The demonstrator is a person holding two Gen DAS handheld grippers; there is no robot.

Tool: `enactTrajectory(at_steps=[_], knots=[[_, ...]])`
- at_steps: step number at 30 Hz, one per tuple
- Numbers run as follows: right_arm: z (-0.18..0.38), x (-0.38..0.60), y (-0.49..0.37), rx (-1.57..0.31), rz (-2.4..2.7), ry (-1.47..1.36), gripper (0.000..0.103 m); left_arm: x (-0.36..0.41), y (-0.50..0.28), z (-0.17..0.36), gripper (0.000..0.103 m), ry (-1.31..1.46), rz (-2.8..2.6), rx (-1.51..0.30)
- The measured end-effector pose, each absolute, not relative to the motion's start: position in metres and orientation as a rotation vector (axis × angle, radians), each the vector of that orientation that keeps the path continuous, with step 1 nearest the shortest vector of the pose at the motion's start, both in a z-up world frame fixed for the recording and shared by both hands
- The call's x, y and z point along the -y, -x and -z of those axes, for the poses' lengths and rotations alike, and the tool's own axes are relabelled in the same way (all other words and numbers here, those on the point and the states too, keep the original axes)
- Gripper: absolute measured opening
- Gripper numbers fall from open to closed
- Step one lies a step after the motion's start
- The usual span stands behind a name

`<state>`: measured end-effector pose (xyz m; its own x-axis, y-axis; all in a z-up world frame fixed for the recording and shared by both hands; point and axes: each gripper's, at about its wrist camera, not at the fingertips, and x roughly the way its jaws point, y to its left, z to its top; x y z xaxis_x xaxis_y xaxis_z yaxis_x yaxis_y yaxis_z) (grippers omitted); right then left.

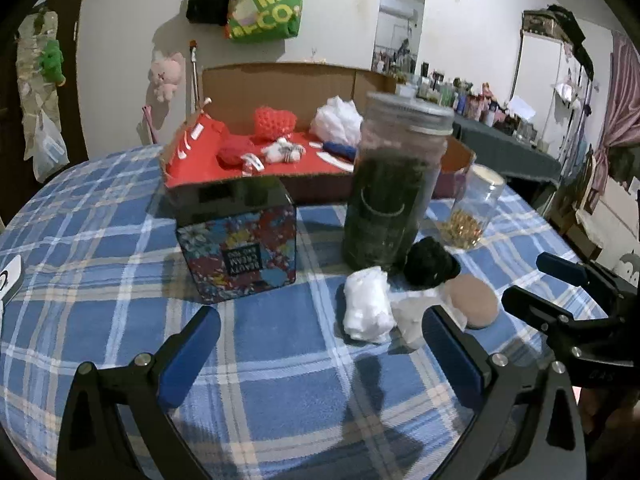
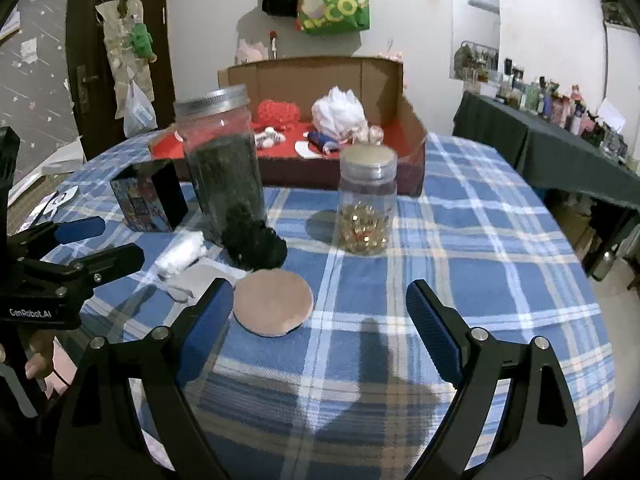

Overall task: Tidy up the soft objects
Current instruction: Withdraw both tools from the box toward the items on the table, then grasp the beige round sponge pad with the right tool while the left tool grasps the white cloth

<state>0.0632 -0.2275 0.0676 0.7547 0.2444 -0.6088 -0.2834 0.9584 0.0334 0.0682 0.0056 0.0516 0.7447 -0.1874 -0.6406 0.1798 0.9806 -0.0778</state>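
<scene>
On the blue plaid table lie a rolled white cloth (image 1: 366, 306) (image 2: 180, 256), a crumpled white tissue (image 1: 414, 314), a black fuzzy ball (image 1: 430, 264) (image 2: 254, 244) and a round tan pad (image 1: 474, 300) (image 2: 272, 302). My left gripper (image 1: 320, 356) is open and empty, just in front of the white cloth. My right gripper (image 2: 320, 332) is open and empty, its left finger beside the tan pad. A cardboard box with a red lining (image 1: 280, 80) (image 2: 412, 140) at the back holds a red knitted heart (image 1: 274, 120), a white pouf (image 1: 336, 118) and small toys.
A tall jar of dark stuff (image 1: 394, 188) (image 2: 222, 164) stands right behind the soft things. A small jar of gold beads (image 2: 366, 200) (image 1: 470, 208) and a floral box (image 1: 240, 240) (image 2: 148, 196) stand nearby. The table edge curves close in front.
</scene>
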Motion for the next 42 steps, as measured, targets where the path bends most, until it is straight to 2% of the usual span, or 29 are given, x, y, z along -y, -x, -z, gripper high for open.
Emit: enactTrajectory(at_steps=[5, 14, 19, 20, 21, 22, 24, 25, 26, 29, 32, 42], knots=[[-0.057, 0.225, -0.072, -0.696, -0.311, 0.054, 0.089, -0.001, -0.078, -0.046, 0.102, -0.014, 0.207, -0.740], [-0.049, 0.214, -0.085, -0.747, -0.384, 0.076, 0.089, 0.006, -0.097, -0.041, 0.088, -0.038, 0.245, -0.799], [-0.045, 0.208, -0.088, -0.758, -0.406, 0.106, 0.088, 0.007, -0.107, -0.037, 0.069, -0.036, 0.288, -0.834], [-0.044, 0.207, -0.089, -0.761, -0.412, 0.106, 0.083, 0.007, -0.108, -0.036, 0.065, -0.036, 0.300, -0.839], [-0.043, 0.207, -0.089, -0.762, -0.419, 0.108, 0.071, 0.007, -0.108, -0.035, 0.061, -0.044, 0.312, -0.840], [-0.041, 0.206, -0.089, -0.765, -0.426, 0.111, 0.064, 0.007, -0.108, -0.035, 0.058, -0.048, 0.318, -0.837], [-0.040, 0.205, -0.088, -0.767, -0.438, 0.115, 0.059, 0.007, -0.109, -0.035, 0.040, -0.048, 0.342, -0.833], [-0.040, 0.204, -0.087, -0.761, -0.447, 0.118, 0.049, 0.006, -0.108, -0.035, 0.035, -0.047, 0.353, -0.834], [-0.041, 0.204, -0.087, -0.760, -0.456, 0.115, 0.044, 0.006, -0.108, -0.036, 0.025, -0.046, 0.361, -0.834], [-0.042, 0.204, -0.086, -0.758, -0.471, 0.104, 0.029, 0.004, -0.106, -0.038, 0.019, -0.026, 0.389, -0.837], [-0.046, 0.208, -0.086, -0.749, -0.473, 0.080, 0.024, 0.004, -0.102, -0.043, 0.019, -0.030, 0.398, -0.832], [-0.074, 0.210, -0.089, -0.685, -0.477, 0.058, 0.023, 0.008, -0.092, -0.065, 0.019, -0.046, 0.446, -0.781]])
